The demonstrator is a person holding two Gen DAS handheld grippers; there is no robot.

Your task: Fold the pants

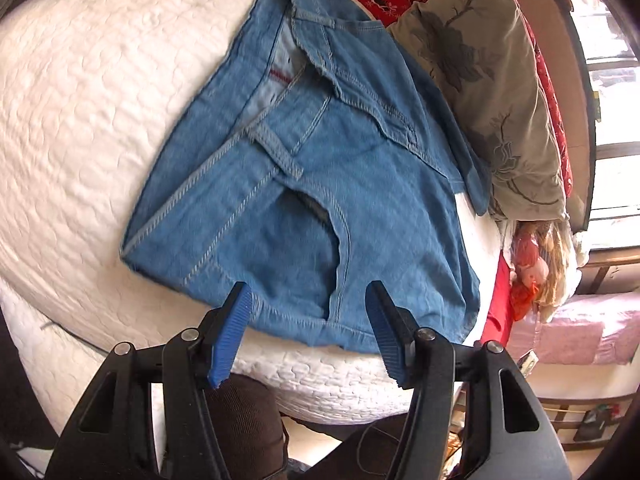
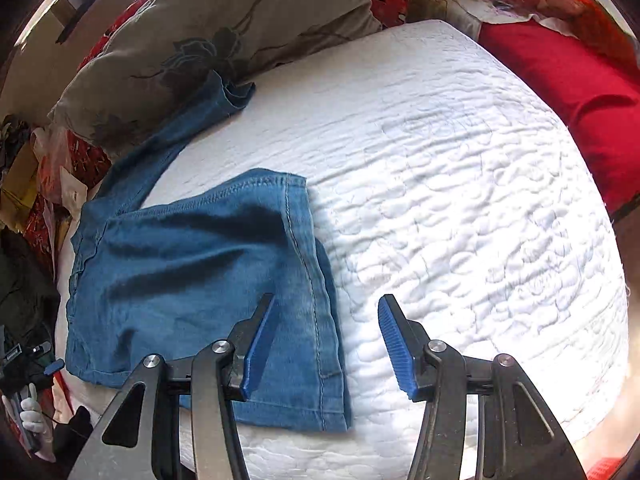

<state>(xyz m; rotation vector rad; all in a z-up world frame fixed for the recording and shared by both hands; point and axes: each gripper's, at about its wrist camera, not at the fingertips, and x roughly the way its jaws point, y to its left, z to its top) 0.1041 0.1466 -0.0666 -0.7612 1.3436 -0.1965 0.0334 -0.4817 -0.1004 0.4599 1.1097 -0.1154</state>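
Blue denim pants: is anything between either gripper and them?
Nothing visible. The blue denim pants lie bare on the white quilted bed; the left gripper and right gripper are open beside their near edge.

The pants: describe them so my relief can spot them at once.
Find the white quilted mattress. On it, beside the olive floral pillow, lie the pants: the only blue denim there, with pale stitched seams, waistband and belt loops showing.
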